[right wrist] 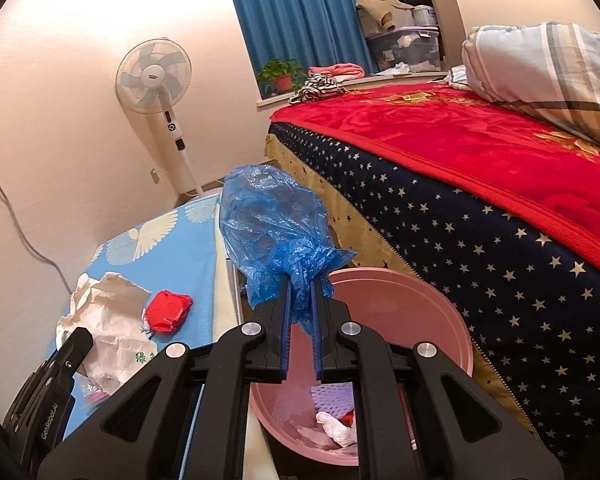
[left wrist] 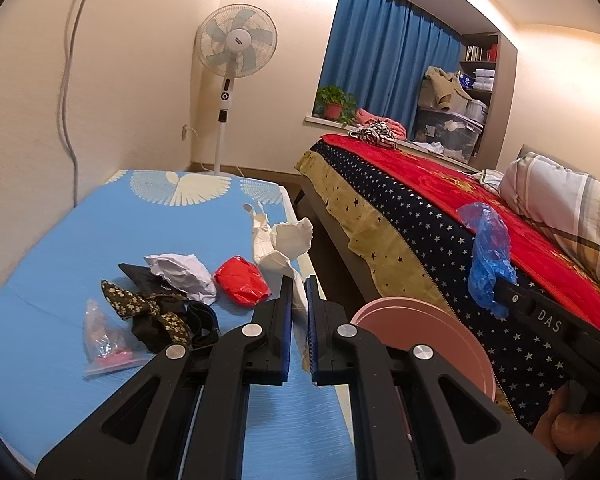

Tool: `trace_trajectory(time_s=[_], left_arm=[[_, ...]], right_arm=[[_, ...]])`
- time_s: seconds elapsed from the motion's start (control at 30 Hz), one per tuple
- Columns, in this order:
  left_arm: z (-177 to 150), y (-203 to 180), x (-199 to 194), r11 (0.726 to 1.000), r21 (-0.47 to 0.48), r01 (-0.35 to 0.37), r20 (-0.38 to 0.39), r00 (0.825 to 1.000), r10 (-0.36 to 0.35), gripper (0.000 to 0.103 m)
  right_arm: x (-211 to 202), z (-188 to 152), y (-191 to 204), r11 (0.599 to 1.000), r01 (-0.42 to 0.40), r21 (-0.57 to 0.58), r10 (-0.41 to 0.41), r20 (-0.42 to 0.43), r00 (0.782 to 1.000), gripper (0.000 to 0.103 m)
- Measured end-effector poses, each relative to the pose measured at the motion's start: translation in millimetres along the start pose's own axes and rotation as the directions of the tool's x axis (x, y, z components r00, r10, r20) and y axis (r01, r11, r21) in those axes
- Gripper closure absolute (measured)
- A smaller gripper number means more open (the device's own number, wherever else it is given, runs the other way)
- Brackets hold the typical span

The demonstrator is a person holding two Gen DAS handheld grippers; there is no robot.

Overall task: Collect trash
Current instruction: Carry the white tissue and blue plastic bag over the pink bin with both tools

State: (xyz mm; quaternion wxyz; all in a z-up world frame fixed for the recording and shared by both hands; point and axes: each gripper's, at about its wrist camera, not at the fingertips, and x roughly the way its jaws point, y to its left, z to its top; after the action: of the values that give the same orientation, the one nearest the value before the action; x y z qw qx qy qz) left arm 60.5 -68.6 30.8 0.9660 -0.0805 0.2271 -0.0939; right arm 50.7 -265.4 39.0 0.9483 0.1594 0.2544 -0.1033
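My right gripper (right wrist: 301,280) is shut on a crumpled blue plastic bag (right wrist: 272,224) and holds it in the air above the pink bin (right wrist: 452,332), which holds white and red scraps. The bag (left wrist: 486,256) and the bin (left wrist: 440,328) also show in the left wrist view. My left gripper (left wrist: 299,280) is shut on a white paper bag (left wrist: 278,252) at the edge of the blue table (left wrist: 60,360). On the table lie a red plastic wad (left wrist: 242,284), a crumpled white paper (left wrist: 184,274), dark floral cloth (left wrist: 152,312) and a clear packet (left wrist: 104,340).
A bed (left wrist: 440,216) with a red blanket and starry cover stands at the right, close to the bin. A standing fan (left wrist: 234,60) is in the far corner. A cable hangs down the left wall. The bin sits in the narrow gap between table and bed.
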Motion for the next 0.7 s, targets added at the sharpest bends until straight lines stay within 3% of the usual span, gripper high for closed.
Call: trace_trajectory(time_s=[0.7], left_arm=[[-7.4,-35.4,26.5,0.992,0.017,0.123,-0.039,0.992,-0.123,0.096]], right_arm=[[10.5,3.7,-30.9,0.994,0.097,0.047,-0.097,-0.008,0.995,0.094]])
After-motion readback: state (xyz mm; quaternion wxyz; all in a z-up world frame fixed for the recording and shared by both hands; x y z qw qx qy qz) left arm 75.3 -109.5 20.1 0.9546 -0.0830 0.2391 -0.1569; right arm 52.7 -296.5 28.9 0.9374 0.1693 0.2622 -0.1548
